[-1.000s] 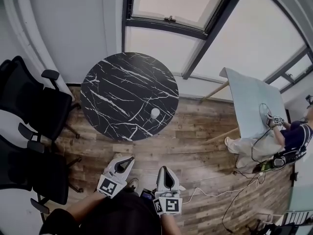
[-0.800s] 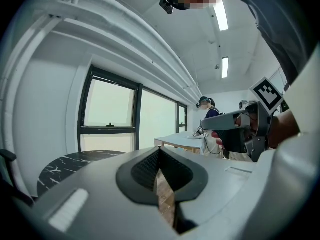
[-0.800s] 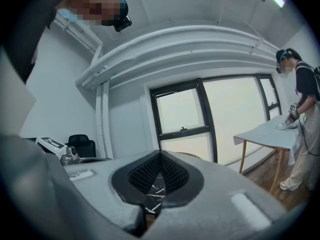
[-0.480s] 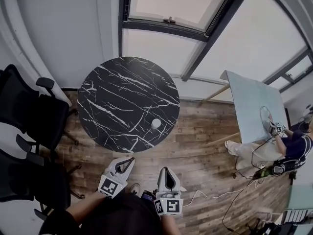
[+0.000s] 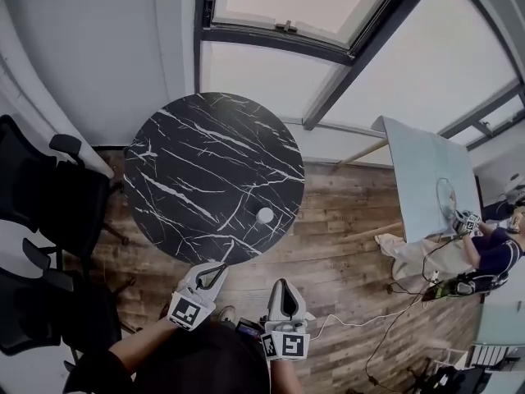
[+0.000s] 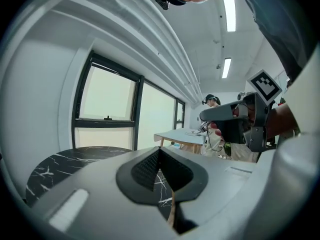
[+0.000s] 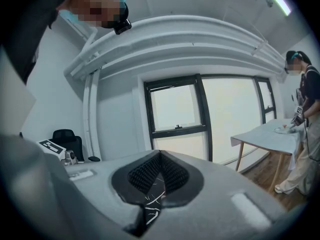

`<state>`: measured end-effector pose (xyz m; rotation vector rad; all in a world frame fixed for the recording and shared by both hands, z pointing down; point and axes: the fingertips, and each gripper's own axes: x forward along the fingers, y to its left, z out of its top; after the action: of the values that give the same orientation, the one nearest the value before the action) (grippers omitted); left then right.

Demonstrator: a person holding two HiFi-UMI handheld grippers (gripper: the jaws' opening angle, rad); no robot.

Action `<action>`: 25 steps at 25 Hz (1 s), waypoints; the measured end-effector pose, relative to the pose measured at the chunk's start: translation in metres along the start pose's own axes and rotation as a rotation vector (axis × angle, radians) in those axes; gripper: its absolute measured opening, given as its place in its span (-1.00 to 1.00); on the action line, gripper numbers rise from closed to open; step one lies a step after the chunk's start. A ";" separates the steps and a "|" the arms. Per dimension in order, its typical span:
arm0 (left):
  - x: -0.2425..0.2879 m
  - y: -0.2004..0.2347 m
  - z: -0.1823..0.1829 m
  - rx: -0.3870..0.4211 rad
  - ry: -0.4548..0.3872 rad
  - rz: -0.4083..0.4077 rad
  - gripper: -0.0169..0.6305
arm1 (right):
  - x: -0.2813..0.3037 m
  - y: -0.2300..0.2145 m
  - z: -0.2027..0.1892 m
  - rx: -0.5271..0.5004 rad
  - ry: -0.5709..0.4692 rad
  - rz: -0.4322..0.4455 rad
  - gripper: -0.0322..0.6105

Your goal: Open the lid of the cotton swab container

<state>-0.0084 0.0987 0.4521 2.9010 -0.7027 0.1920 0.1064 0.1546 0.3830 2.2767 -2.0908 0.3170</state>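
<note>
A small white round cotton swab container (image 5: 264,215) stands near the front right edge of the round black marble table (image 5: 189,171). My left gripper (image 5: 220,267) is held low, just short of the table's near edge, its jaws shut with nothing between them. My right gripper (image 5: 281,286) hangs beside it over the wooden floor, also shut and empty. Both point toward the table. In the left gripper view the tips (image 6: 159,150) meet over the table top (image 6: 50,166). In the right gripper view the tips (image 7: 159,154) meet too. The container shows in neither gripper view.
Black office chairs (image 5: 49,212) stand at the left of the table. A pale table (image 5: 422,179) stands at the right, with another person (image 5: 492,249) at it. Cables (image 5: 361,322) trail on the wooden floor. Windows (image 5: 328,23) line the far wall.
The table and container have drawn closer and lower in the head view as I step forward. Both grippers stay shut, held in the same stance.
</note>
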 end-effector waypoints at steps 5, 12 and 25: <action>0.008 0.015 -0.010 -0.003 0.018 -0.043 -0.95 | 0.020 0.003 -0.001 0.000 0.006 -0.046 -0.90; 0.018 0.031 -0.016 -0.007 0.007 -0.077 -0.96 | 0.038 0.006 -0.002 -0.011 0.012 -0.086 -0.90; 0.055 0.036 -0.052 0.031 0.079 -0.012 -0.95 | 0.068 -0.016 -0.010 -0.003 0.033 -0.004 -0.90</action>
<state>0.0188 0.0516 0.5161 2.9083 -0.6743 0.3168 0.1259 0.0905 0.4068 2.2575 -2.0690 0.3487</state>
